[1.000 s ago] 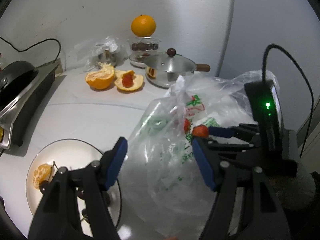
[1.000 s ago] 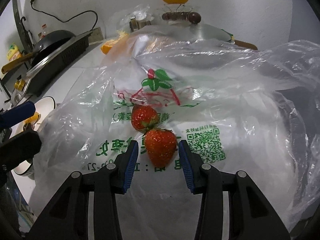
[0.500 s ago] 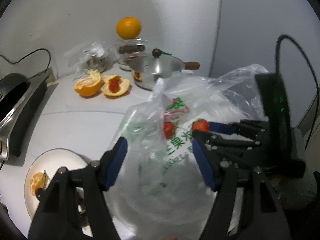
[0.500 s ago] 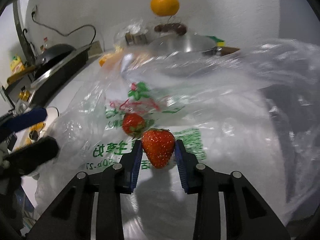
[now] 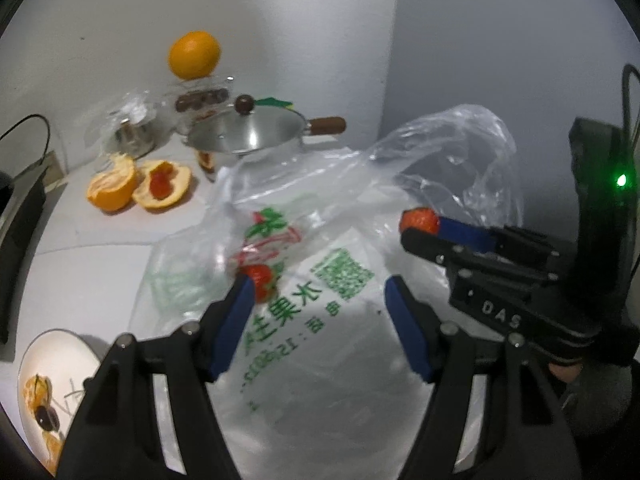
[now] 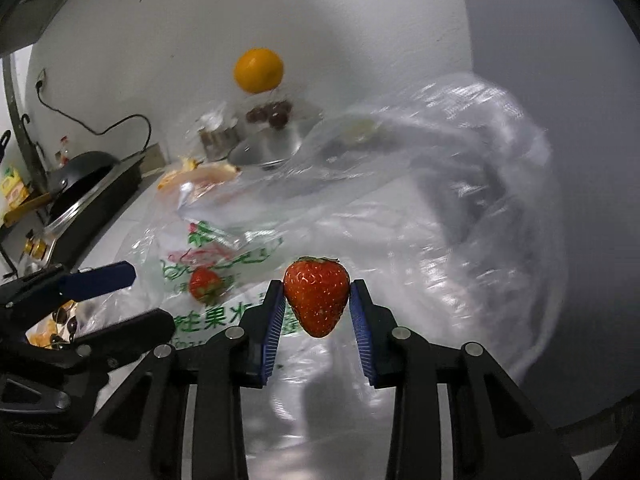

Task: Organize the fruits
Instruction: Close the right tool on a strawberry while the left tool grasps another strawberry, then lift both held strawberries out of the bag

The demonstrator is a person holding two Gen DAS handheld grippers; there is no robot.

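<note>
My right gripper [image 6: 317,292] is shut on a red strawberry [image 6: 316,296], held point down above the clear printed plastic bag [image 6: 400,216]. The left wrist view shows the same strawberry [image 5: 420,220] pinched at the right gripper's tips [image 5: 424,226]. A second strawberry [image 5: 262,280] [image 6: 205,285] lies on the bag by its red and green print. Open over the bag [image 5: 320,320] hovers my left gripper [image 5: 318,312], nothing pressed between its blue pads. It also appears at the left of the right wrist view as the left gripper [image 6: 132,300].
A white plate [image 5: 48,354] with peeled tangerine pieces sits at the near left. Farther back are two orange halves [image 5: 136,184], a lidded steel pot [image 5: 244,132], and a whole orange [image 5: 194,55] atop a glass jar. A black stove with a pan [image 6: 84,184] lines the left edge.
The right gripper closed on the nearer strawberry and lifted it off the bag. The left gripper slid right, further over the bag, still open.
</note>
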